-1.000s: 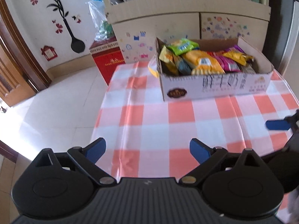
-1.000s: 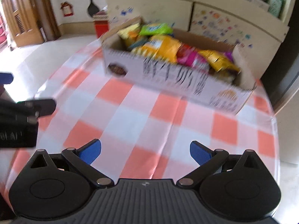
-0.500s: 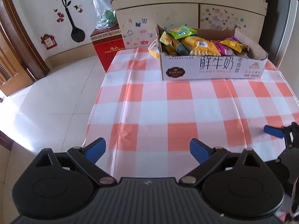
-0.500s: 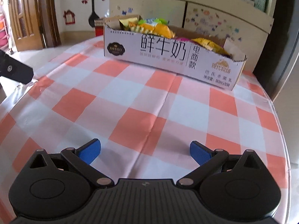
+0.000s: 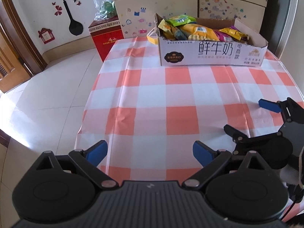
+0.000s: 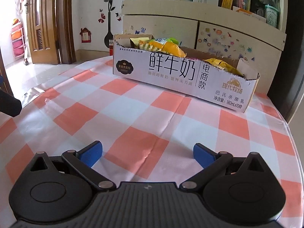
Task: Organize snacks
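A white cardboard milk box (image 5: 210,54) stands at the far side of the checked table, also in the right wrist view (image 6: 182,76). It holds several snack bags (image 5: 197,31), yellow, green and pink. My left gripper (image 5: 150,153) is open and empty above the table's near left edge. My right gripper (image 6: 147,153) is open and empty, low over the near part of the table; it also shows at the right of the left wrist view (image 5: 247,115).
The orange-and-white checked cloth (image 5: 171,98) covers the table. A red box (image 5: 107,38) with a plastic bag on top stands on the floor beyond the table's left corner. A cabinet (image 6: 199,28) with stickers stands behind. A wooden door (image 6: 47,20) is at the left.
Both grippers have drawn back from the box and dropped lower. The right gripper now sits close above the cloth. Both stay open and empty.
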A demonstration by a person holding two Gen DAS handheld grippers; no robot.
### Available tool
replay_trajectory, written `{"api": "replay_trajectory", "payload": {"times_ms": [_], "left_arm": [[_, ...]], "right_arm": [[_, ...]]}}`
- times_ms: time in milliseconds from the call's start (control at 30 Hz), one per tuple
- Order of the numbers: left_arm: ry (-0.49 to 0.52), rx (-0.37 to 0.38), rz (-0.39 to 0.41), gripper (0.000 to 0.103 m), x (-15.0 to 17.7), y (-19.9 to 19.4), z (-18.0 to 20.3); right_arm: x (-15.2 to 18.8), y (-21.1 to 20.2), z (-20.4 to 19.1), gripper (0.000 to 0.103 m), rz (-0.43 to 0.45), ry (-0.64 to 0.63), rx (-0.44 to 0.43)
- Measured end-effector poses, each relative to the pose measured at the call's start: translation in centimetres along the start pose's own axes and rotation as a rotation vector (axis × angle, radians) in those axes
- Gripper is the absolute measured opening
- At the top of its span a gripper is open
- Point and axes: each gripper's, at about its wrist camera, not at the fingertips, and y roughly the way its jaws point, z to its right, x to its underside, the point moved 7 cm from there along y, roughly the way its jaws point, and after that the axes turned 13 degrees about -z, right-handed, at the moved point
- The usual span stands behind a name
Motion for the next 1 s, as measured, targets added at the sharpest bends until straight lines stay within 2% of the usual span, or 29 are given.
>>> {"api": "replay_trajectory", "payload": {"times_ms": [500, 1000], "left_arm": [[-0.005, -0.002, -0.038, 0.096, 0.4, 2.2, 0.1], [-0.008, -0.02, -0.124, 0.096, 0.4, 6.1, -0.8]], "right_arm": [[0.1, 0.0, 0.1, 0.103, 0.001, 0.001, -0.001], [0.1, 0.0, 0.1, 0.103, 0.0, 0.002, -0.001]]}}
